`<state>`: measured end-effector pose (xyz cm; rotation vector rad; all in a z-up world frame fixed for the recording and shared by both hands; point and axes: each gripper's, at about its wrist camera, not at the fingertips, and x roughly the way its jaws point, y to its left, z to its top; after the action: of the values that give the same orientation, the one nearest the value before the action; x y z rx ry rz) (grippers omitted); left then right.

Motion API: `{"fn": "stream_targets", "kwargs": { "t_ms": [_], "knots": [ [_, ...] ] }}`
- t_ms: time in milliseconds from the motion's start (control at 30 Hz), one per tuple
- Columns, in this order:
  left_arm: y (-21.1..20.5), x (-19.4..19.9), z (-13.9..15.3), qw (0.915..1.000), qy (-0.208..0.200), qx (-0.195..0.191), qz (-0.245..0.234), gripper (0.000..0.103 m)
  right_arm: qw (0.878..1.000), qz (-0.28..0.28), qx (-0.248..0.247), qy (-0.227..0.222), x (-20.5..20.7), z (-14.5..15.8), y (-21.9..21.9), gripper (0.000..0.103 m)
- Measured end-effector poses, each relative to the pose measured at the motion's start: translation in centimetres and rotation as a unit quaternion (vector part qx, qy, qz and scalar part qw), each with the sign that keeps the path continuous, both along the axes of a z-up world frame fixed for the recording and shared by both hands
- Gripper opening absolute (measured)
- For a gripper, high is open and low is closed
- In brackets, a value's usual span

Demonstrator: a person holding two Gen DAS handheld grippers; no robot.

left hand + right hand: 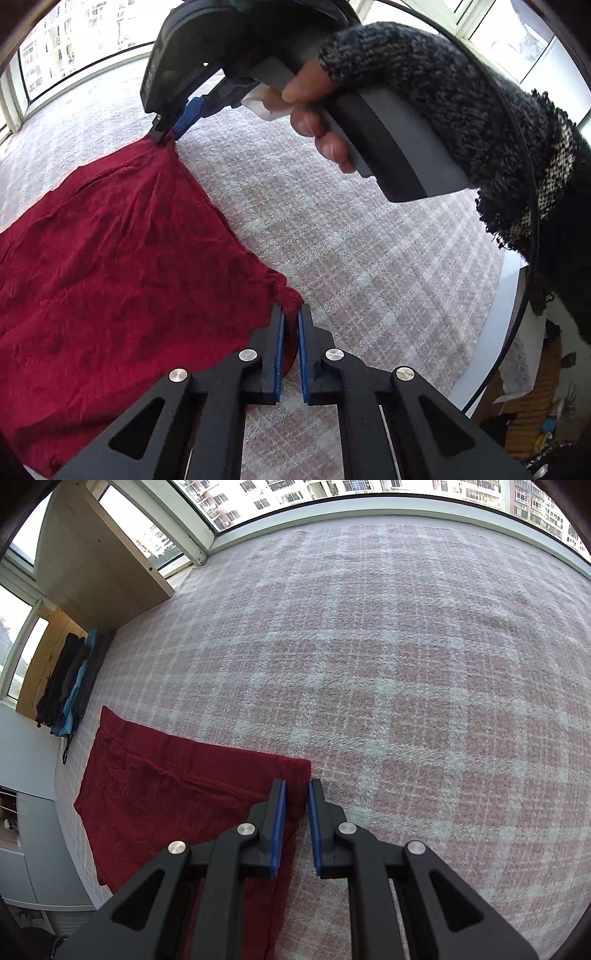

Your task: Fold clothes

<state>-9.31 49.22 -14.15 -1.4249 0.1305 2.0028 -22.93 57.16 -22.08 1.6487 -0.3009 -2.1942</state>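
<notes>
The left gripper [290,314] pinches a bunched corner of the red garment [122,266] between narrowly parted jaws. Farther off, the right gripper [168,134] nips another corner (creased cloth spread on the checked carpet [369,664]).

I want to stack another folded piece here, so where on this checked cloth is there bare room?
Most of the checked cloth is bare, from the red garment out to the window sill. It is crowded along the garment's edge, where both grippers sit, and by the dark clothes pile beside the wooden board.
</notes>
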Motion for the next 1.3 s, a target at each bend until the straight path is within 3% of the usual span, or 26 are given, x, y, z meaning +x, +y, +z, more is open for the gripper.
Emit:
{"fn": "stream_targets", "kwargs": {
  "t_ms": [233, 333, 433, 700, 833, 967, 1200, 1300],
  "knots": [
    [-10.7, 1.2, 7.9, 0.9904, 0.034, 0.12, 0.06, 0.006, 0.994, -0.038, -0.101, 0.02, 1.3, 5.1, -0.6, 0.01],
    [-16.2, 2.1, 9.0, 0.9833, 0.042, 0.143, 0.104, 0.006, 0.99, -0.036, -0.131, 0.035, 1.6, 7.9, -3.5, 0.01],
    [-22.7, 3.0, 9.2, 0.9765, 0.056, 0.144, 0.15, 0.006, 0.992, -0.021, -0.118, 0.032, 1.0, 7.4, -8.6, 0.01],
    [-38.1, 4.0, 4.1, 0.953, 0.027, 0.16, 0.256, 0.006, 0.997, 0.019, -0.071, 0.016, -0.9, 5.1, -22.5, 0.01],
    [-41.8, 3.3, 0.4, 0.9423, -0.007, 0.173, 0.287, 0.006, 0.998, 0.039, -0.047, 0.008, -1.9, 3.9, -29.5, 0.01],
    [-44.4, 2.9, -2.0, 0.9393, -0.027, 0.176, 0.293, 0.006, 0.998, 0.056, -0.021, 0.001, -2.8, 2.7, -35.6, 0.01],
    [-45.7, 2.7, -3.6, 0.9422, -0.044, 0.177, 0.281, 0.006, 0.998, 0.058, 0.012, -0.012, -3.4, 0.5, -37.6, 0.01],
    [-45.3, 3.0, -4.0, 0.9479, -0.048, 0.171, 0.265, 0.006, 0.998, 0.065, 0.004, -0.015, -3.8, 0.5, -38.0, 0.02]
  ]
}}
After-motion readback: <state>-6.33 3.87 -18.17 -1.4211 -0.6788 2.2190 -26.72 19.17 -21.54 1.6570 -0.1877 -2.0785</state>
